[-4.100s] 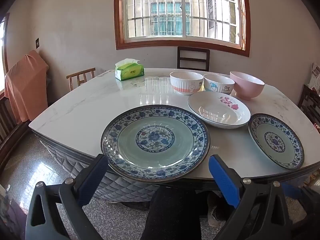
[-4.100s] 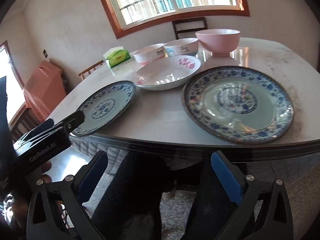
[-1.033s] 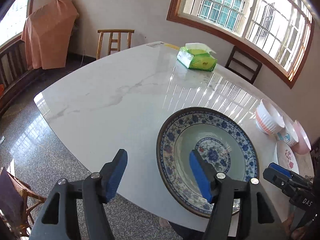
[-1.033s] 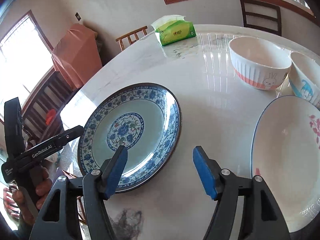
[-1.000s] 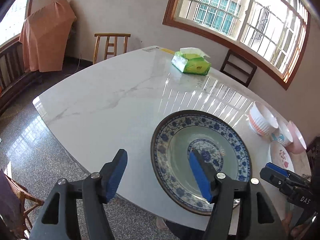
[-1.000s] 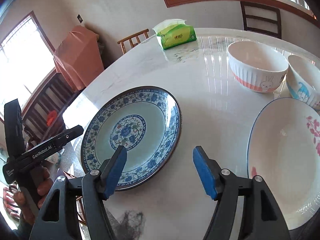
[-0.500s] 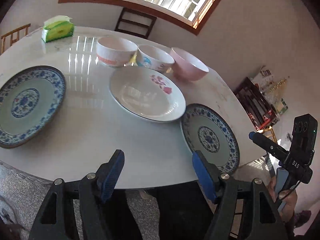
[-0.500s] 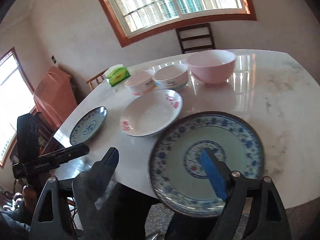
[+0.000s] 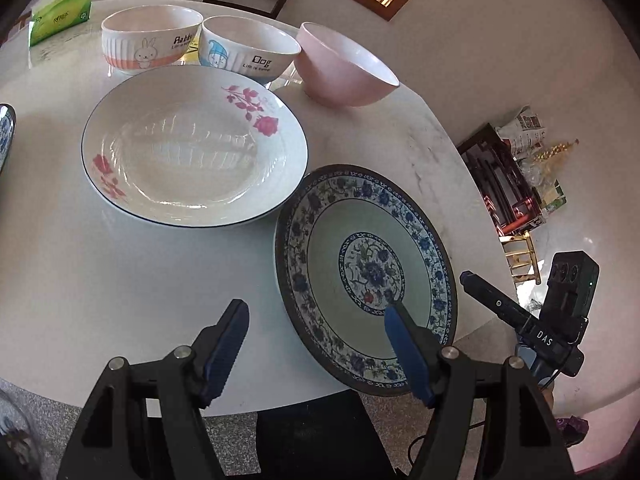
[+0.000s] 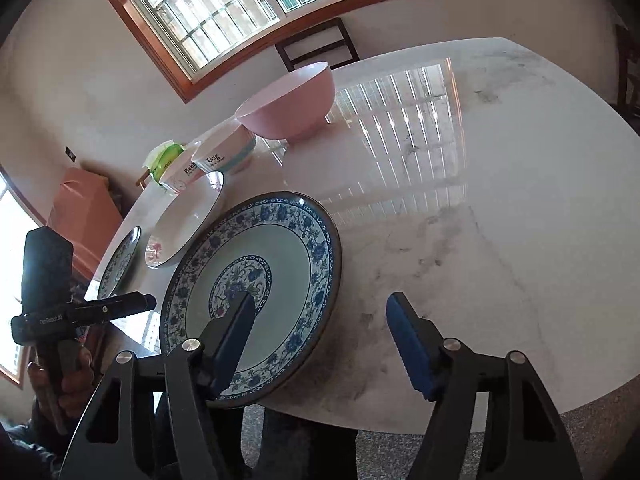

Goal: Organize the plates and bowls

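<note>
Both claws hang spread and empty over the near edge of the bench, the right claw [image 10: 320,344], its jaws just narrowed, and the left claw [image 9: 316,344] flanking the blue-patterned plate [image 9: 366,276], probably to lift it by its overhanging rim.

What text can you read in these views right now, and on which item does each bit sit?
"Rabbit", cut short by the neighbouring bowl: rabbit bowl; smaller line below unreadable.
"Dog": dog bowl; smaller line below too small.
"DAS": right gripper.
"GenRobot.AI", faint: left gripper.
Tissue pack print: too blurred.
</note>
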`<state>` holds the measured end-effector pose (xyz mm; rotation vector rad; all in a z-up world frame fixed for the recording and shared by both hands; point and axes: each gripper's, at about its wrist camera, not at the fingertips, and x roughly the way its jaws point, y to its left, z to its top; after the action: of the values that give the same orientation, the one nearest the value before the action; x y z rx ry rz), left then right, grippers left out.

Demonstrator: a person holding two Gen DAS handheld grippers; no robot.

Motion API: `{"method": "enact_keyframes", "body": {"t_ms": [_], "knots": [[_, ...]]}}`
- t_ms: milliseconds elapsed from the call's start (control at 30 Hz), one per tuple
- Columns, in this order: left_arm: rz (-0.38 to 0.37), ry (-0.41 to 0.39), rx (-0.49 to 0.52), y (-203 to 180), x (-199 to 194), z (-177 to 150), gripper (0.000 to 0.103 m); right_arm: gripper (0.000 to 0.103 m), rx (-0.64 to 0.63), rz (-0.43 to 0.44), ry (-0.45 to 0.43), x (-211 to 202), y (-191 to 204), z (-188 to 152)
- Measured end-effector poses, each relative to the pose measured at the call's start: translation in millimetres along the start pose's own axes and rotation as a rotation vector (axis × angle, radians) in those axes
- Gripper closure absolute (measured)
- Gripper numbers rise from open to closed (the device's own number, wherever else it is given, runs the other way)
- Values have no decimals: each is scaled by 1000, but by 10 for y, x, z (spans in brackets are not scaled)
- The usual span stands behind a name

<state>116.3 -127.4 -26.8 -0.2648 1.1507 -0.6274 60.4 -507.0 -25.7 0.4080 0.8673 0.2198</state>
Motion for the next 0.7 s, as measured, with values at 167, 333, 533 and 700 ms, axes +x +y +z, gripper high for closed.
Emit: {"method": "enact_keyframes", "body": {"t_ms": [167, 333, 533, 700], "knots": [[-21, 46, -45, 40, 125, -24, 31, 42, -3, 45, 29, 109, -39, 47], [-11, 47, -35, -9, 173, -20, 31, 53, 12, 84, 68, 233, -94, 49], [-3, 58, -26, -115, 226, -38, 39, 73, -5, 97, 88, 308, -49, 54], [144, 6, 28, -141, 213, -88, 81, 82, -35, 27, 59, 255, -59, 11]]}}
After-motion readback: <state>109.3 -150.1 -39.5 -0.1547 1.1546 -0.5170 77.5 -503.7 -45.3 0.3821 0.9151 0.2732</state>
